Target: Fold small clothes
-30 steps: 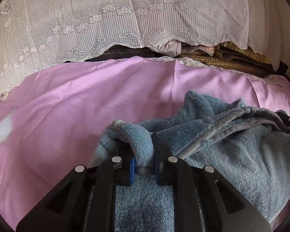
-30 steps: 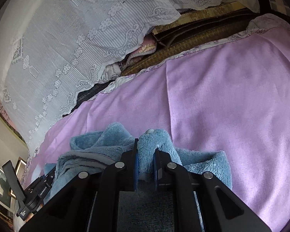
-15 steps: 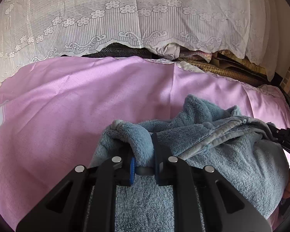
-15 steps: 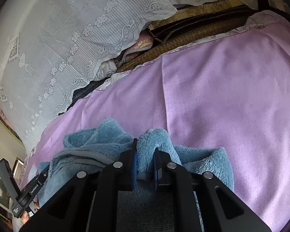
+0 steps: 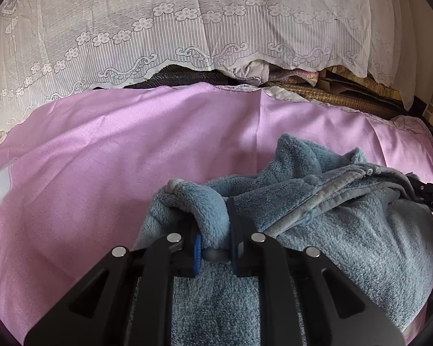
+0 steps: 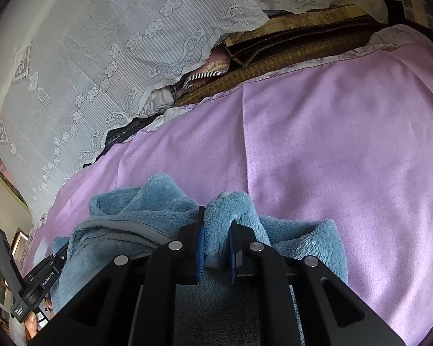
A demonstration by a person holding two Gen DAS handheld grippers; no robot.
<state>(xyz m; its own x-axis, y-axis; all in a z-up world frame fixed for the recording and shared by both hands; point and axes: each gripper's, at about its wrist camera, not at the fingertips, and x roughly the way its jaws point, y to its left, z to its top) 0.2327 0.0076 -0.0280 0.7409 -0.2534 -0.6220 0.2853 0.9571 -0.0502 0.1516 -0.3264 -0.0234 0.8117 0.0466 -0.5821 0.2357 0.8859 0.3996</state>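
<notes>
A small blue fleece garment (image 5: 346,225) hangs bunched between both grippers above the pink sheet (image 5: 130,150). My left gripper (image 5: 213,216) is shut on one corner of it, the fleece pinched between the blue pads. My right gripper (image 6: 216,225) is shut on another corner of the garment (image 6: 297,236). The right gripper body shows at the right edge of the left wrist view (image 5: 430,193); the left gripper body shows at the lower left of the right wrist view (image 6: 37,285). The grey inner trim (image 5: 340,190) faces up.
The pink sheet (image 6: 346,144) covers the bed. A white lace curtain (image 5: 187,23) hangs along the far edge. Folded bedding and a woven mat (image 6: 288,54) lie beneath its hem.
Both grippers keep their hold on the fleece. The left view has shifted slightly, then back; the right view has tilted a little, with the garment staying bunched between them.
</notes>
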